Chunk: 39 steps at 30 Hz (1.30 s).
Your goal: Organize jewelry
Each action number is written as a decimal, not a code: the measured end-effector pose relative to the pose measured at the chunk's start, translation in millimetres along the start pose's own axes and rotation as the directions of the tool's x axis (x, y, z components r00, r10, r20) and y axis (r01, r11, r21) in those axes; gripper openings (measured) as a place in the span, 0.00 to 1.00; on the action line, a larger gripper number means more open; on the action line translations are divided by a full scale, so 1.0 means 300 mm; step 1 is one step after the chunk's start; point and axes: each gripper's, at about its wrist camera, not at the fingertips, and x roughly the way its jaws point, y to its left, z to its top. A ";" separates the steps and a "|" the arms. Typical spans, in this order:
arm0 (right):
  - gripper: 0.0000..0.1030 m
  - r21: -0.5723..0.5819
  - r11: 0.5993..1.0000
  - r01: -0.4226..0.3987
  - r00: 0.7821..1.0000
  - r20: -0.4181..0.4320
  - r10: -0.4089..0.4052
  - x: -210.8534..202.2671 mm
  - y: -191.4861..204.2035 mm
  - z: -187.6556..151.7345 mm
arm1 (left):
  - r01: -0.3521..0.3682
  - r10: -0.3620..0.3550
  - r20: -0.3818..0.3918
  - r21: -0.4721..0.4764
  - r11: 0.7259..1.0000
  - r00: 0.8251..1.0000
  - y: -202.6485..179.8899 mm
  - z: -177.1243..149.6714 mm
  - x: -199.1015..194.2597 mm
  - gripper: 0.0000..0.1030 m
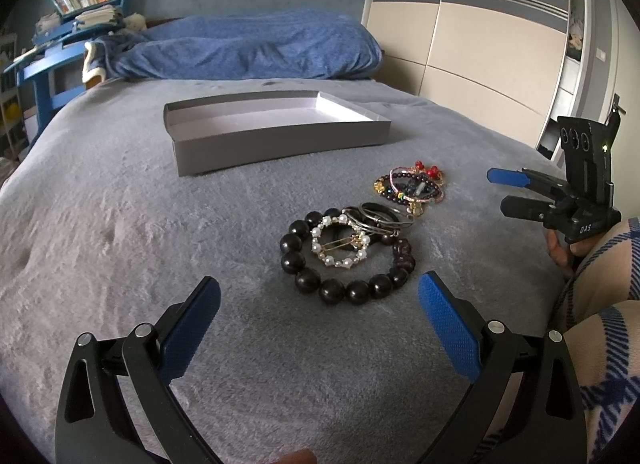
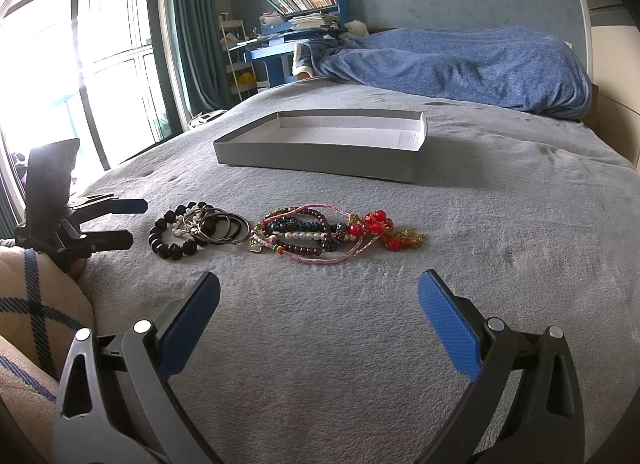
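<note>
A black bead bracelet lies on the grey bed cover, with a pearl ring piece and thin metal bangles on top of it. A tangle of coloured bracelets with red beads lies just beyond. An open grey box sits farther back, empty. My left gripper is open, just short of the black bracelet. My right gripper is open, short of the coloured tangle. The black bracelet pile and the box also show in the right wrist view.
A rumpled blue blanket lies at the head of the bed. A blue desk with books stands beyond it, near a window. A wardrobe is to the right. My plaid sleeve is near.
</note>
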 end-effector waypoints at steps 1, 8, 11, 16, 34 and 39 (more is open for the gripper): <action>0.95 0.000 1.000 0.000 1.000 0.000 0.000 0.000 0.000 0.000 | 0.000 0.000 0.000 0.000 1.000 1.000 0.000 0.000 0.000 0.95; 0.95 0.000 1.000 0.000 1.000 0.000 0.000 0.002 0.001 -0.001 | -0.007 0.007 0.011 0.000 1.000 1.000 0.000 0.002 -0.006 0.95; 0.95 0.000 1.000 0.000 1.000 0.000 0.000 0.001 0.001 -0.001 | -0.006 0.006 0.010 0.000 1.000 1.000 0.001 0.001 -0.006 0.95; 0.95 0.000 1.000 -0.001 1.000 0.000 0.001 0.000 0.000 0.000 | -0.003 0.003 0.007 0.001 1.000 1.000 -0.002 0.003 -0.006 0.95; 0.95 0.000 1.000 -0.001 1.000 0.000 0.001 0.002 0.000 0.000 | -0.001 0.001 0.006 0.001 1.000 1.000 0.000 0.002 -0.005 0.95; 0.95 0.000 1.000 -0.001 1.000 -0.001 0.001 0.002 0.000 0.001 | -0.002 0.002 0.006 0.000 1.000 1.000 0.000 0.002 -0.005 0.95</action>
